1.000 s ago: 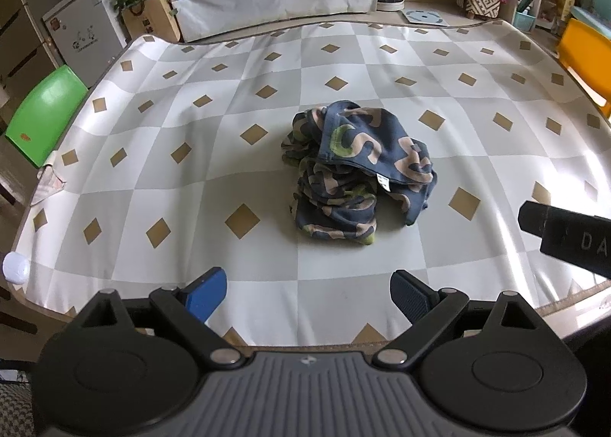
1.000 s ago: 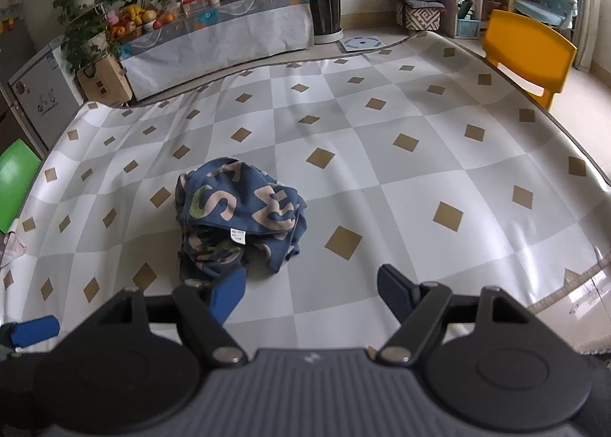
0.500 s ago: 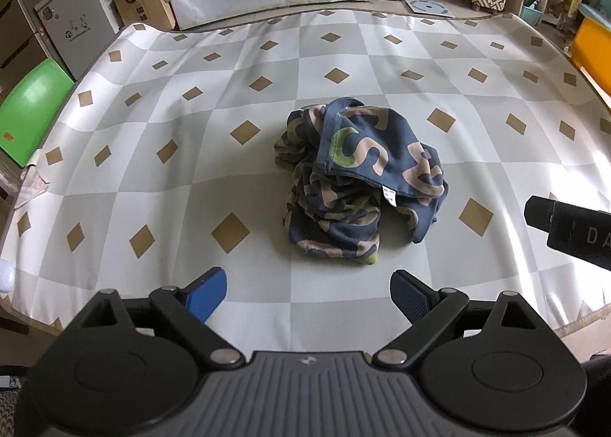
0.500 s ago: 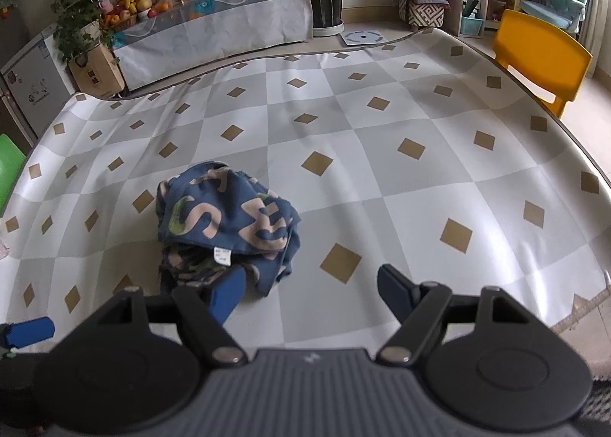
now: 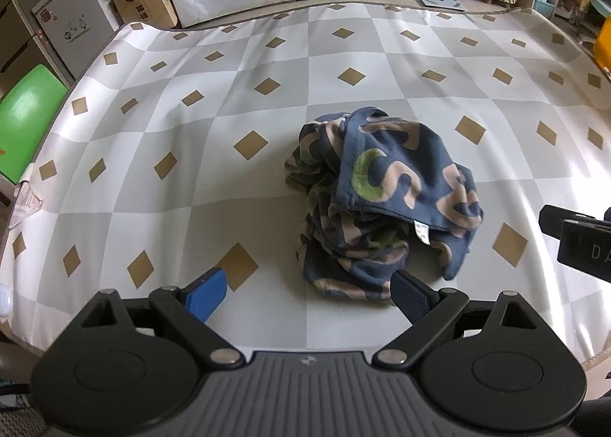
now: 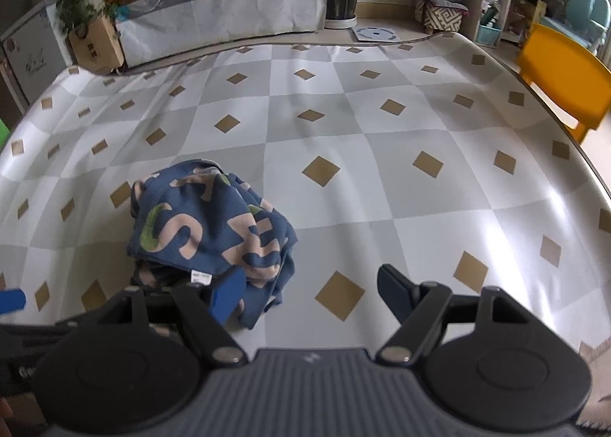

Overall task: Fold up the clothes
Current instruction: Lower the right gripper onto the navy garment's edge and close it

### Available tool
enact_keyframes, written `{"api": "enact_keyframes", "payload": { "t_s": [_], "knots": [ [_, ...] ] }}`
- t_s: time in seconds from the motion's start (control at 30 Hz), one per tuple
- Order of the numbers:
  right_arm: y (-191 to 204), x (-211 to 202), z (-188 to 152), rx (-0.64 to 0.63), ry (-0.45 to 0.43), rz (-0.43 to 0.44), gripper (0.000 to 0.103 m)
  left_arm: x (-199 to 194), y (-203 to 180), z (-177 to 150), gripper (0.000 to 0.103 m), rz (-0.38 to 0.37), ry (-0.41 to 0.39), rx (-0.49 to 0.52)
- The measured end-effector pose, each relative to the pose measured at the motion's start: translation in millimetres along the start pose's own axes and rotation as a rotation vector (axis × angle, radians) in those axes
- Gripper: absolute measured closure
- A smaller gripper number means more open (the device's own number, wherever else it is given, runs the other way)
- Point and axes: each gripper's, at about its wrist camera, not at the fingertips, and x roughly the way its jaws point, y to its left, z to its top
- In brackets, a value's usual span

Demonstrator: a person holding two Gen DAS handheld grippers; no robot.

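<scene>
The desk (image 5: 198,185) is covered by a cloth of grey and white checks with tan diamonds. One crumpled navy garment (image 5: 382,204) with pink and green letters lies directly on it, nearer the front edge, about mid-width.

Right gripper (image 6: 311,290) jaws apart, empty — crumpled navy garment (image 6: 214,231) on checked tablecloth (image 6: 382,170), behind left finger

Checkered mat (image 5: 267,66), yellow chair (image 6: 565,74), perhaps fridge (image 5: 72,28)
</scene>
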Motion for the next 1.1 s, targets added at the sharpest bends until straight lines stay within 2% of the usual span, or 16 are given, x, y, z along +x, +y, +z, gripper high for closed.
{"api": "enact_keyframes", "payload": {
  "t_s": [0.13, 0.27, 0.47, 0.57, 0.7, 0.93, 1.1],
  "knots": [
    [-1.4, 14.7, 8.4, -0.001, 0.014, 0.012, 0.029, 14.8, 0.6, 11.3, 0.01, 0.01, 0.007, 0.004],
    [3.3, 28.3, 18.7, -0.043, 0.0, -0.027, 0.029, 28.5, 0.1, 22.5, 0.01, -0.009, 0.011, 0.002],
    [5.6, 52.0, 29.3, -0.029, 0.018, -0.047, 0.036, 55.8, -4.1, 40.8, 0.01, -0.005, -0.003, 0.019],
    [7.8, 60.6, 33.1, -0.034, 0.02, -0.055, 0.041, 68.1, -4.5, 43.5, 0.01, -0.013, -0.012, 0.018],
    [11.8, 71.1, 35.8, -0.048, 0.032, -0.073, 0.055, 74.9, -4.6, 41.3, 0.01, -0.026, -0.004, -0.001],
    [21.7, 77.6, 36.7, -0.05, 0.042, -0.018, 0.076, 79.1, 1.2, 40.3, 0.01, -0.018, 0.011, -0.032],
    [24.3, 78.8, 37.0, -0.043, 0.04, -0.008, 0.082, 82.3, 5.5, 39.2, 0.01, -0.01, 0.027, -0.052]
  ]
}}
